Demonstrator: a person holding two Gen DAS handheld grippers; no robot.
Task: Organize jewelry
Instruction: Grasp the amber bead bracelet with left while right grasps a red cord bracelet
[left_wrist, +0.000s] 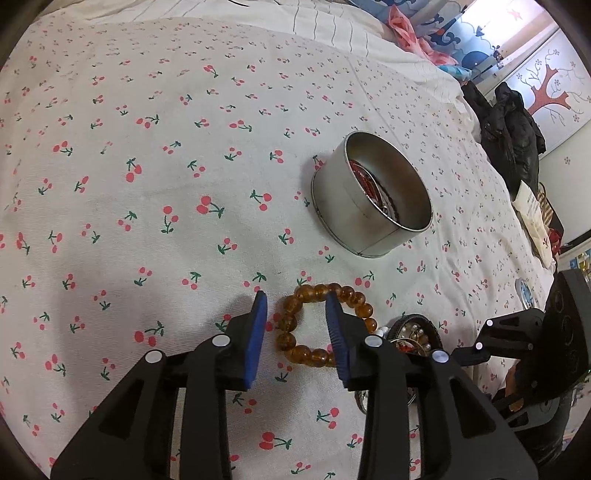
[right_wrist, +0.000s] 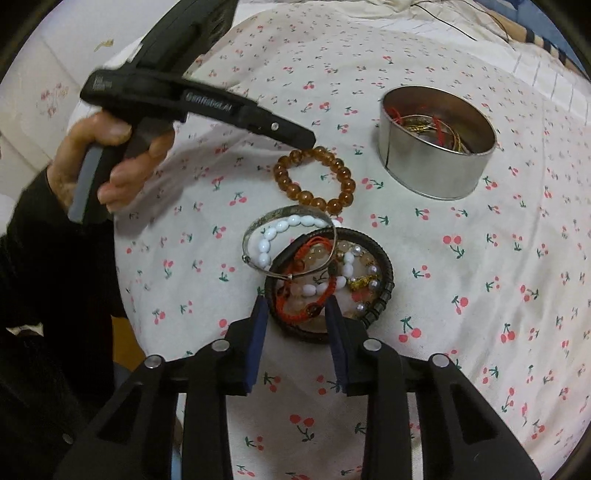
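An amber bead bracelet lies flat on the cherry-print cloth; it also shows in the right wrist view. My left gripper is open, its blue pads straddling one side of the bracelet, just above it. A round metal tin holding red cord and gold bangles stands beyond; it shows in the right wrist view too. My right gripper is open and empty over the near rim of a black dish piled with jewelry: a silver bangle, white beads, a red cord bracelet.
The cherry-print cloth covers a bed. Dark clothing and a bag lie at the far right edge. The hand-held left gripper's body crosses the upper left of the right wrist view.
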